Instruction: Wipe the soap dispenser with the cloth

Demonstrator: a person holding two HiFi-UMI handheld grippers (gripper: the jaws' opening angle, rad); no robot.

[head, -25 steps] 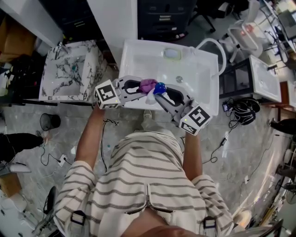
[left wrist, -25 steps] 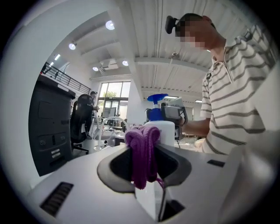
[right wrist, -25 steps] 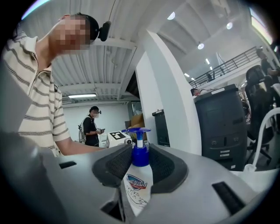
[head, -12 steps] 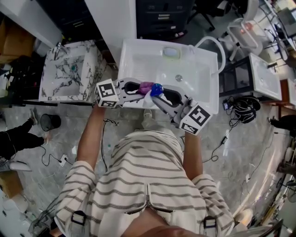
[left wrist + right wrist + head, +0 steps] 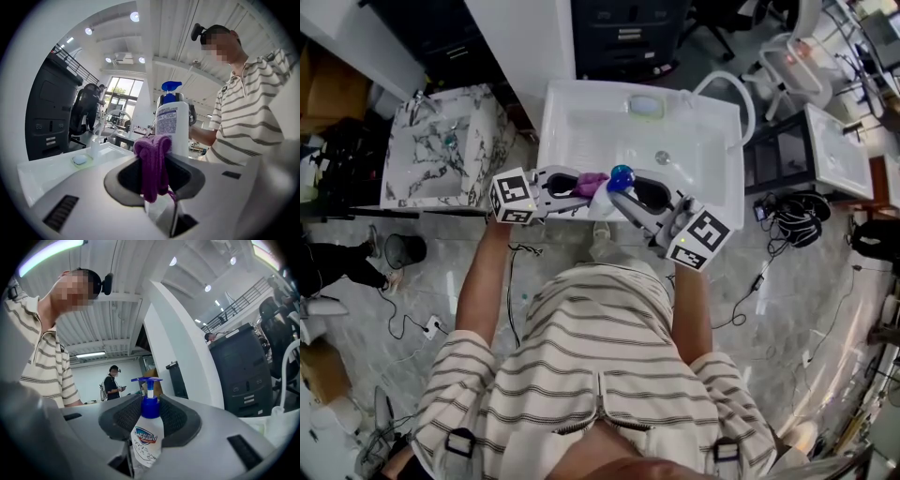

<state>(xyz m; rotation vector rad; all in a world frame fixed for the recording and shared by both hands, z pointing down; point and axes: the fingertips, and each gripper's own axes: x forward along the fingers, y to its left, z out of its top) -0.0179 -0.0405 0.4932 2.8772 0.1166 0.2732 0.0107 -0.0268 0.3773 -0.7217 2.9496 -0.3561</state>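
- The left tongs (image 5: 581, 185) have dropped a little towards the near rim of the white sink (image 5: 581, 122) over the last second and rolled slightly; the right tongs (image 5: 628, 195) have barely shifted above that same rim
- The purple cloth (image 5: 592, 182) has gone with them: it was level with the blue pump head (image 5: 622, 172) and now sits lower, against the white body of the soap dispenser (image 5: 615, 187)
- I read that as a downward wiping stroke along the bottle's side, so the wipe is under way rather than finished
- The dispenser is held in the air just above the sink's near rim, close to upright, not standing on the sink or any counter
- The left tongs are clamped on the cloth: in the left gripper view a bunched fold stands up between the jaws and a tail hangs below them, right in front of the bottle
- The right tongs are clamped on the dispenser, their jaws kept part-way apart by its shoulder, the pump rising between them
- The front label (image 5: 146, 439) reads "Safeguard" on a blue shield with a red swoosh; the small print beneath is too fine to read
- The back label (image 5: 167, 119) carries lines of blue print I cannot make out
- The marker cubes (image 5: 513, 195) show only black-and-white squares, no words
- A green dish (image 5: 648, 107) with a pale bar sits on the sink's far rim, well apart from the work
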